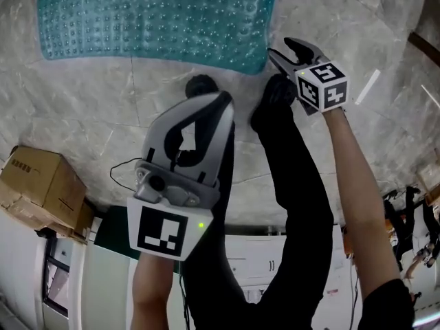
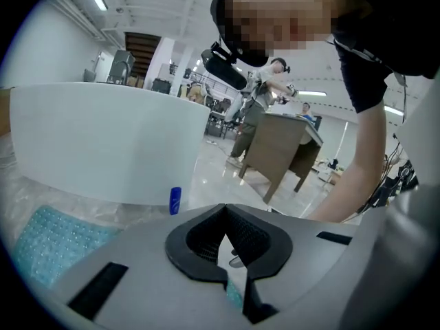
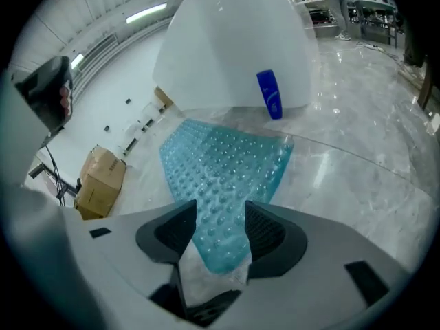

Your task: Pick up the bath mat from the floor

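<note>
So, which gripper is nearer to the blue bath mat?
Right. The right gripper is at a corner of the bath mat; the left gripper is held back, away from it.

I am finding no text that I can read. The cardboard box, at eight o'clock in the head view, is carrying dark print too small to make out. The blue bottle, at one o'clock in the right gripper view, is showing no legible label.
</note>
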